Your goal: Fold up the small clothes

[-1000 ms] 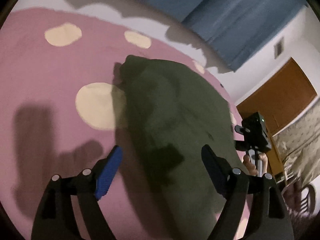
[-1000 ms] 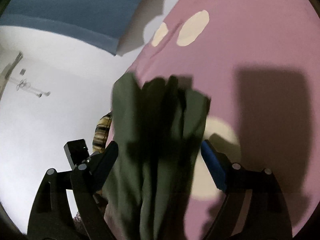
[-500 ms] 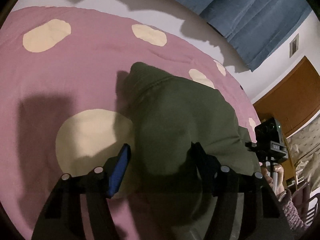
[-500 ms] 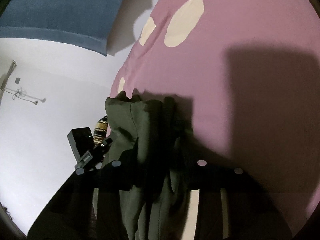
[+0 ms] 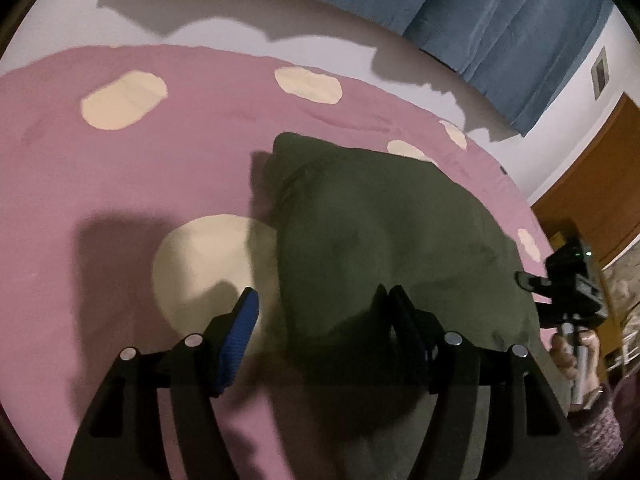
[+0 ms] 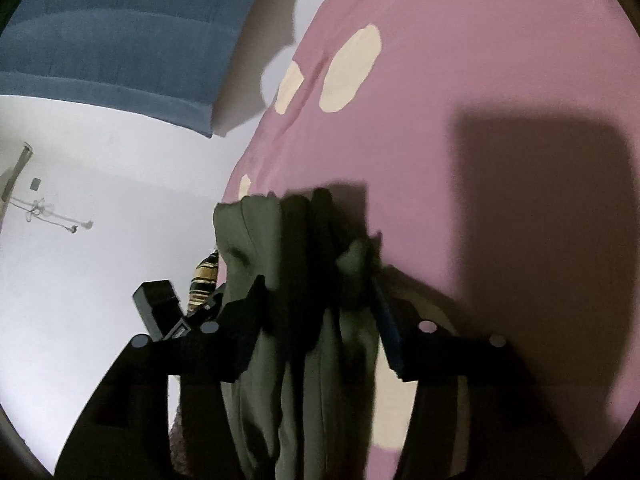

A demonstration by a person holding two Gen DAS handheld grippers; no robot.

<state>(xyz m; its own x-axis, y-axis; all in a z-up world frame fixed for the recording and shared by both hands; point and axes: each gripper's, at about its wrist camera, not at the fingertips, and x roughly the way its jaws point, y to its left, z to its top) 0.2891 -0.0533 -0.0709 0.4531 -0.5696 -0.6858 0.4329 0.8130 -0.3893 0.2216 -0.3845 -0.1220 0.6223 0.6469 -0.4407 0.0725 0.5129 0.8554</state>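
Both grippers have dropped onto the garment (image 5: 384, 240): left gripper (image 5: 320, 316) half-open over its edge, right gripper (image 6: 320, 300) half-open around bunched folds; grasp imminent.

bedspread (image 5: 100, 200) left: bare | right: olive garment (image 5: 380, 232) heaped | wall beyond

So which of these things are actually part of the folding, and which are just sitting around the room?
Part of the job:
- green garment, lying on the pink spotted bedcover
- left gripper, open at its near edge
- right gripper, with bunched cloth between its fingers

Just there:
- blue curtain
- wooden door
- white wall
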